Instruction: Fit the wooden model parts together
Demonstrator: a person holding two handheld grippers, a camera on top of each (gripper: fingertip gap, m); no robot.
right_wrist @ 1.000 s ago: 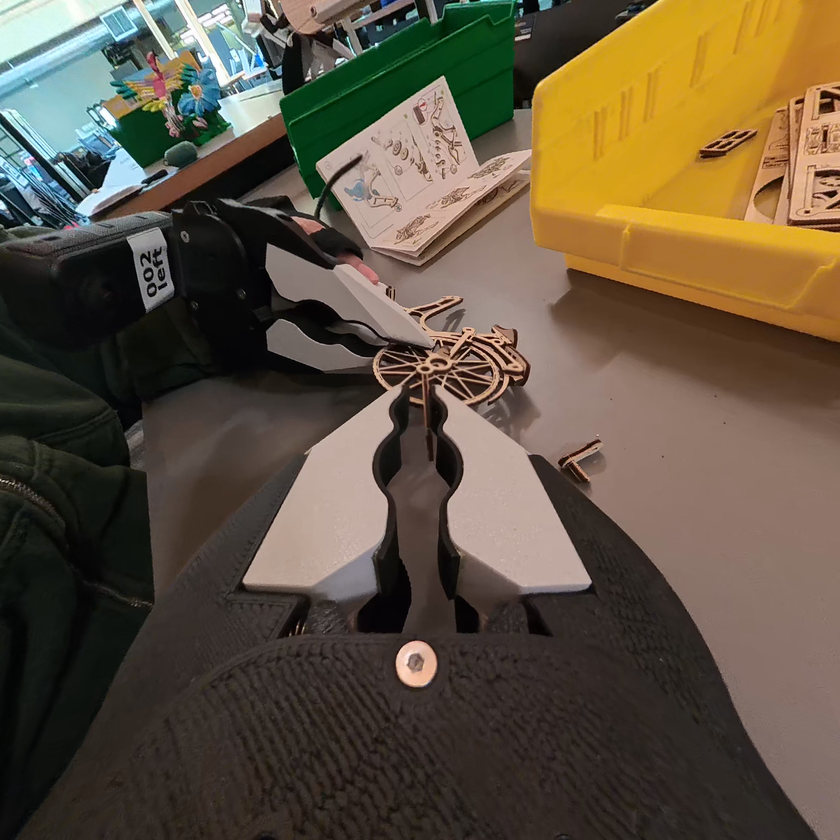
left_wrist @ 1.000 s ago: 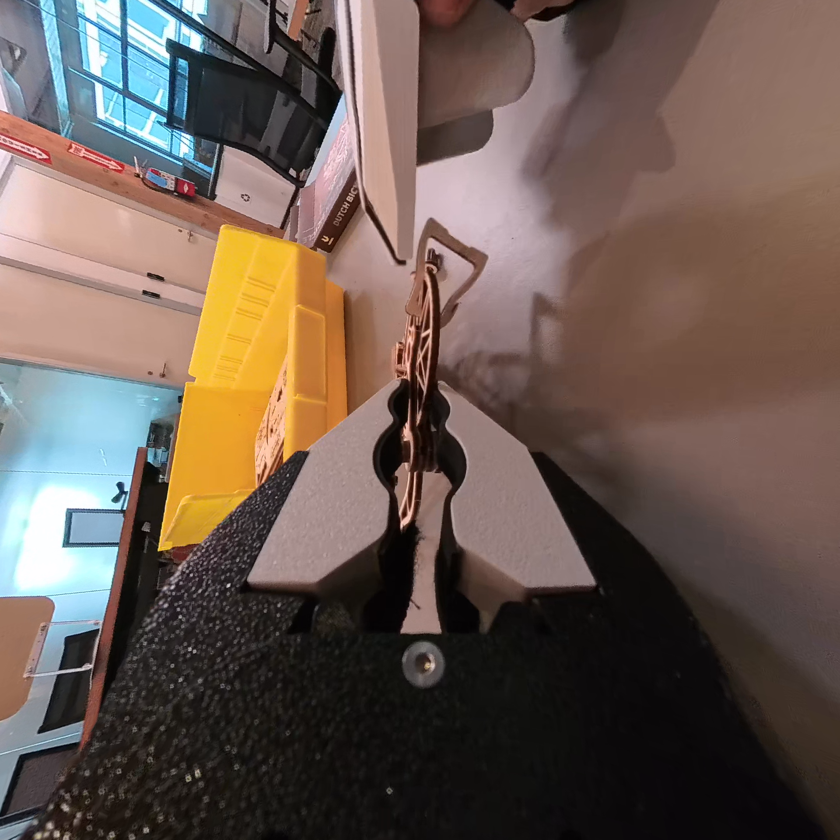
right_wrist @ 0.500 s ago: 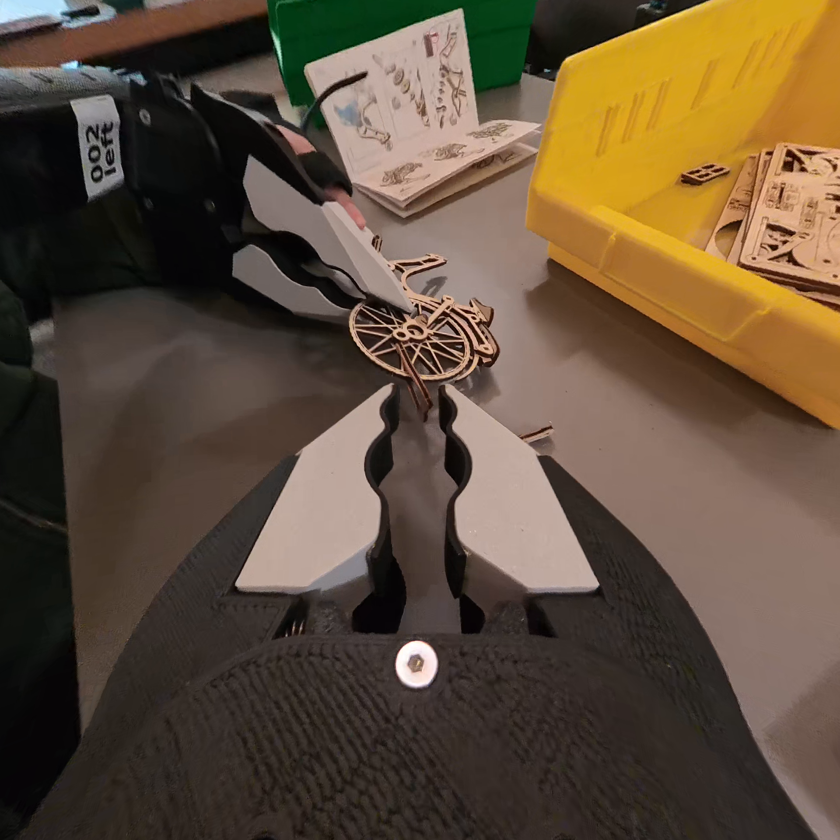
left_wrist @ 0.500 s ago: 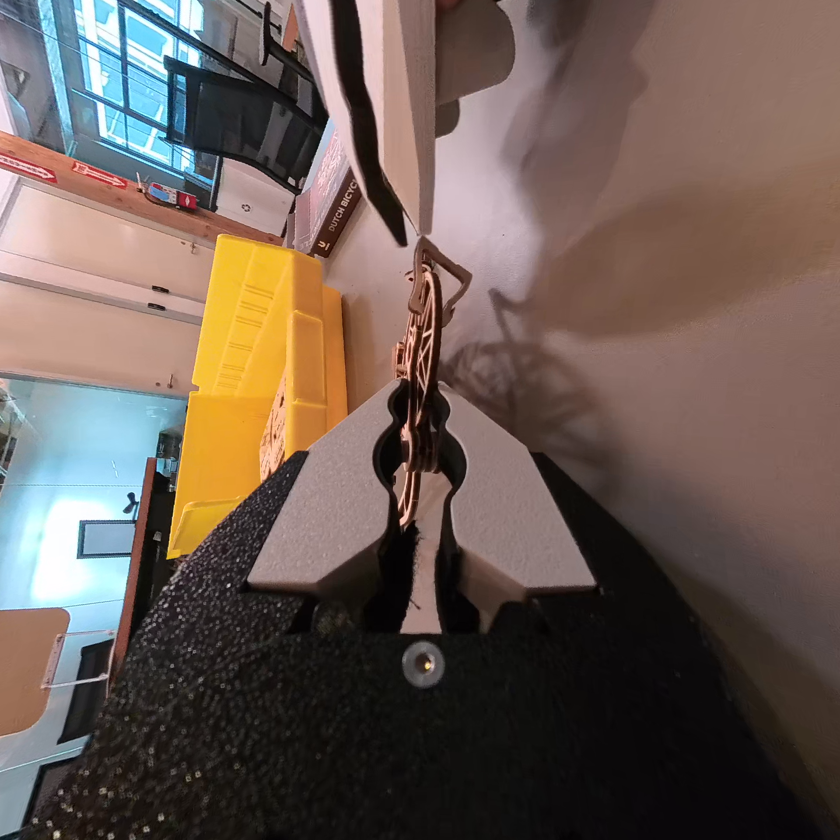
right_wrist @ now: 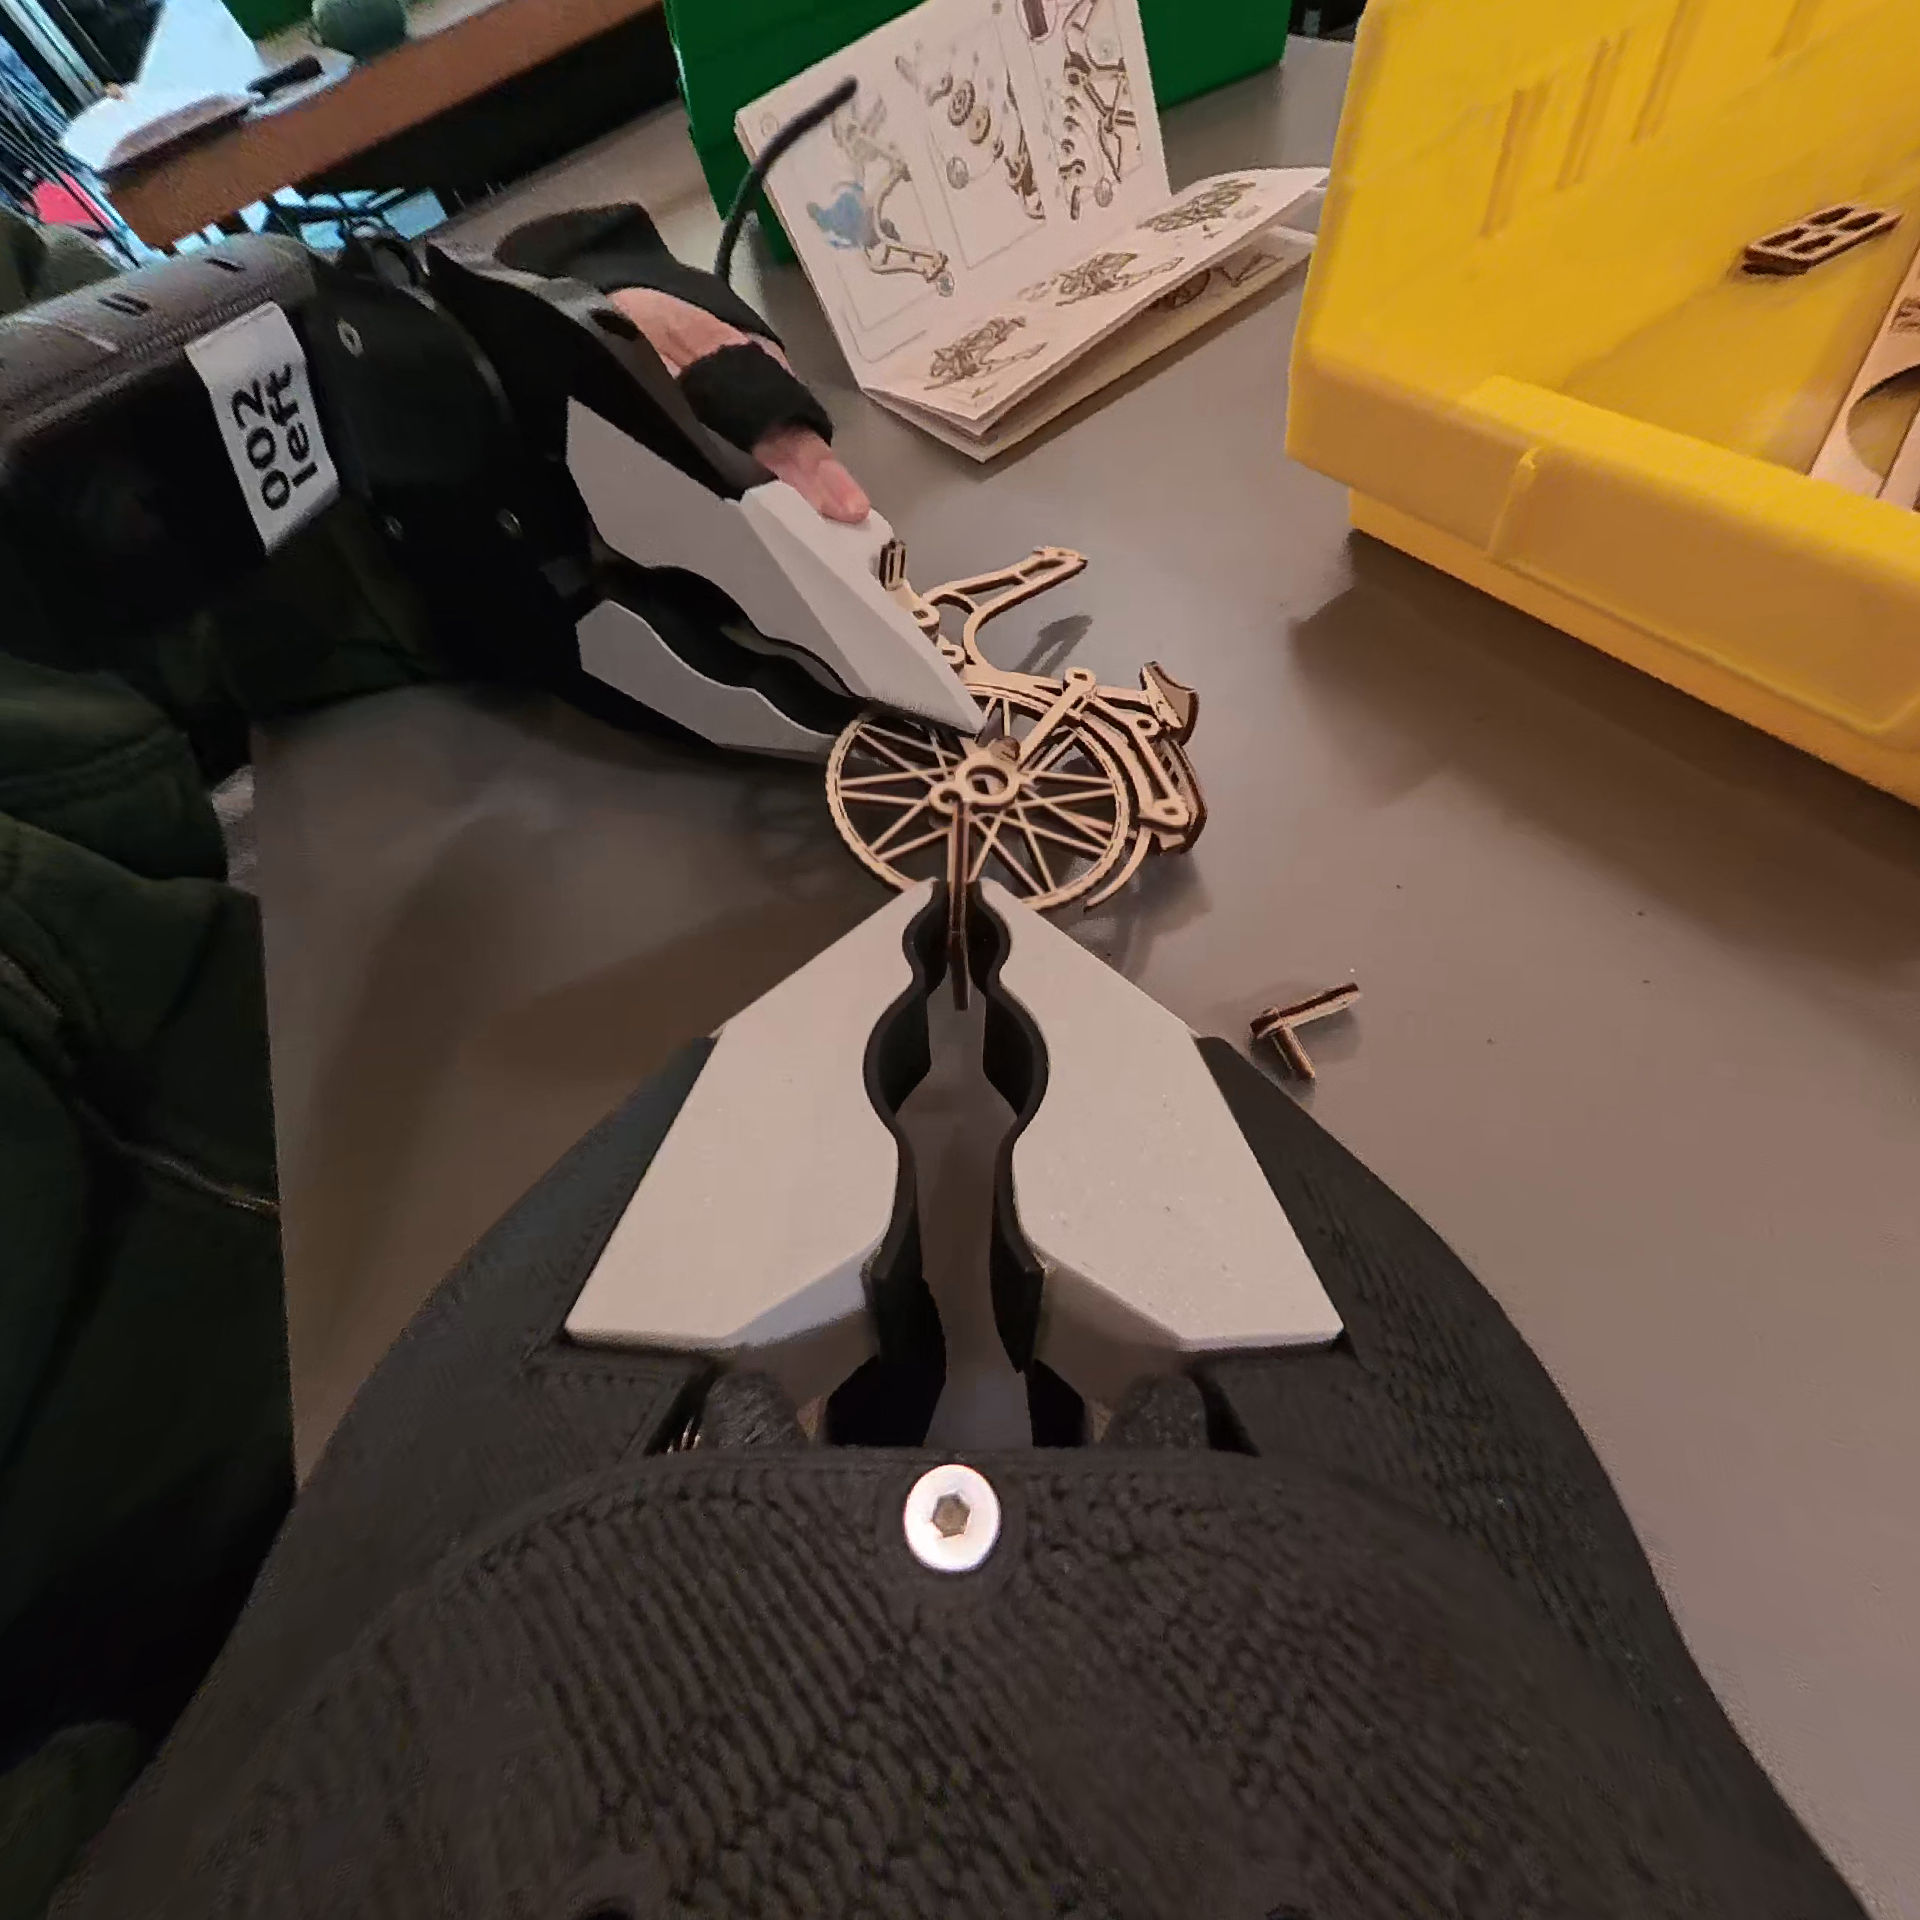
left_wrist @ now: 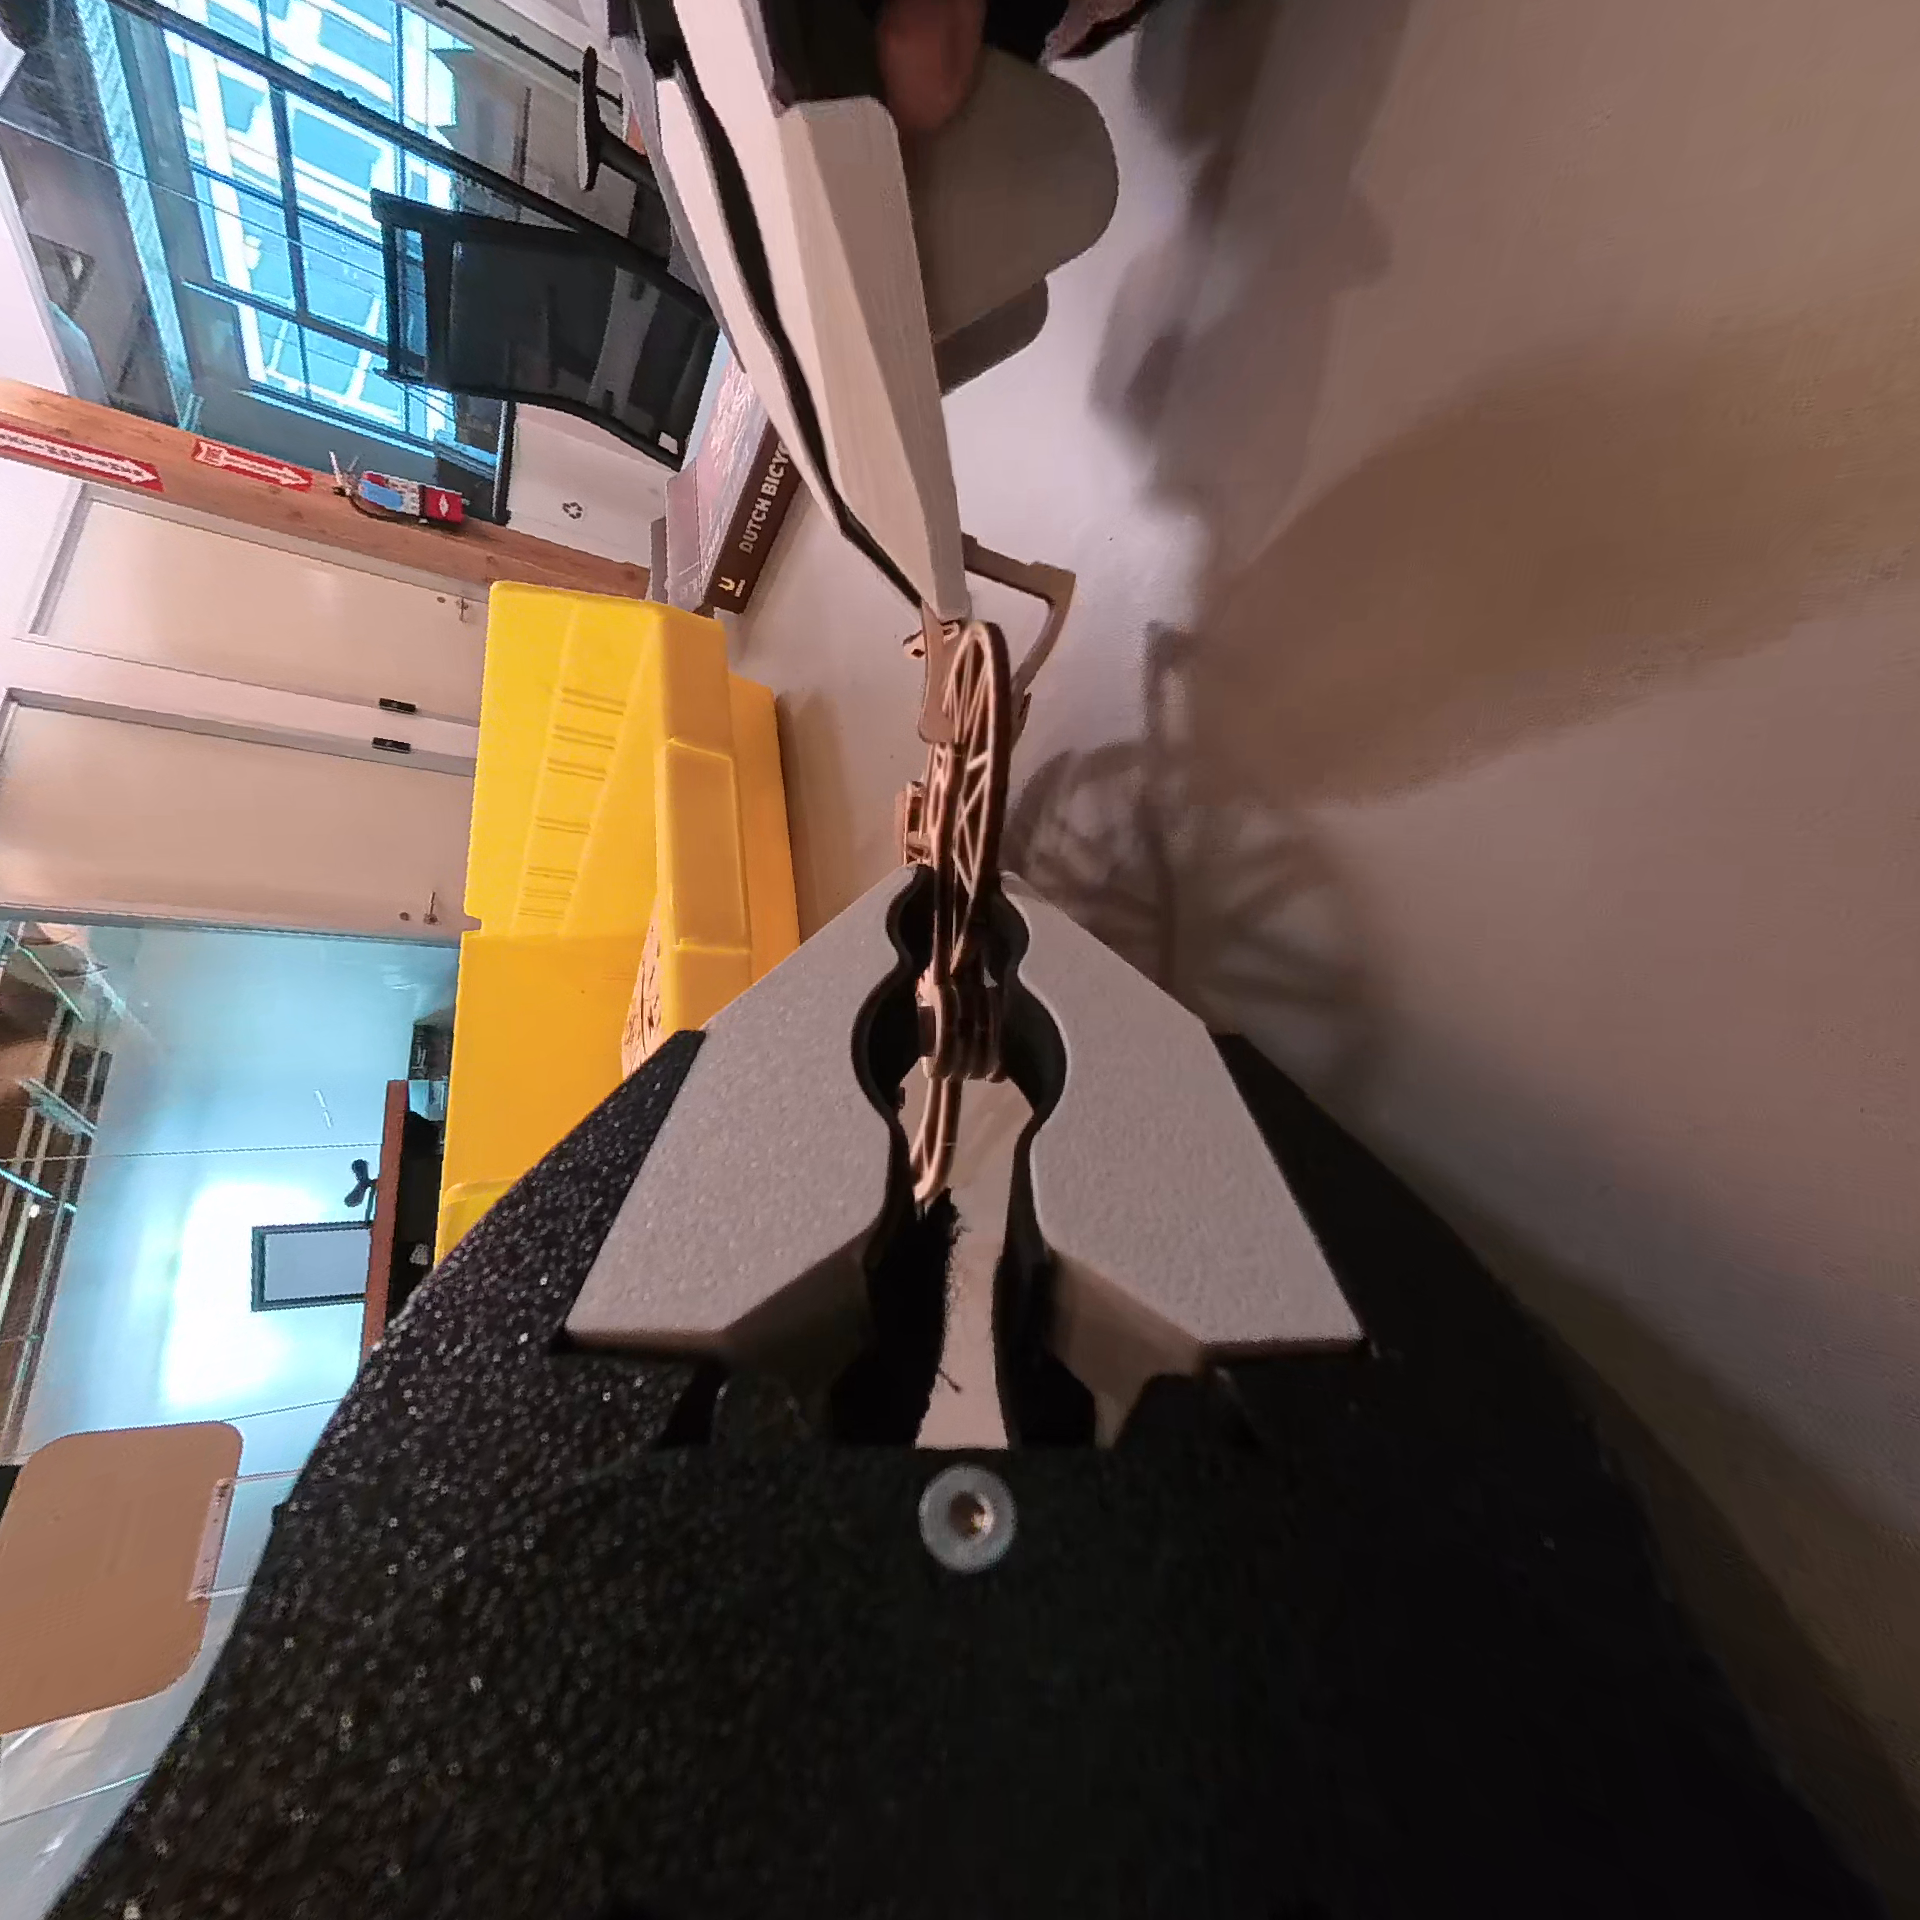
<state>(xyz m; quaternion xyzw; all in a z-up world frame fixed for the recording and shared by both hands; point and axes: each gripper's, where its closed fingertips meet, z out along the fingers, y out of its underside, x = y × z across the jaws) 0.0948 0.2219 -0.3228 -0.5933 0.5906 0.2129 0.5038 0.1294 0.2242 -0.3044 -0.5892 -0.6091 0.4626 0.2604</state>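
A wooden bicycle model [right_wrist: 1049, 821] with a spoked wheel lies tilted just above the grey table [right_wrist: 1558, 1143]. My left gripper [right_wrist: 899, 732] comes in from the left and is shut on the wheel's edge. In the left wrist view the wheel [left_wrist: 966, 790] stands edge-on between the left gripper's [left_wrist: 956, 909] fingers. My right gripper [right_wrist: 954, 906] is shut on a thin wooden strip [right_wrist: 954, 852], whose ring end sits at the wheel hub. The right gripper's tip [left_wrist: 935, 582] shows at the top of the left wrist view, touching the model.
A small L-shaped wooden piece [right_wrist: 1304, 1023] lies loose on the table to the right. A yellow bin [right_wrist: 1558, 499] with wooden sheets stands at the right, also seen in the left wrist view [left_wrist: 613, 790]. An open instruction booklet [right_wrist: 1039, 239] and a green bin [right_wrist: 712, 114] are behind. My right fingertips sit around 5 cm from my left ones. The small L-shaped wooden piece [right_wrist: 1304, 1023] is about 7 cm from my right fingertips.
My right gripper has closed on the strip and moved forward, bringing its ring end onto the wheel hub. The left gripper keeps its hold on the model.
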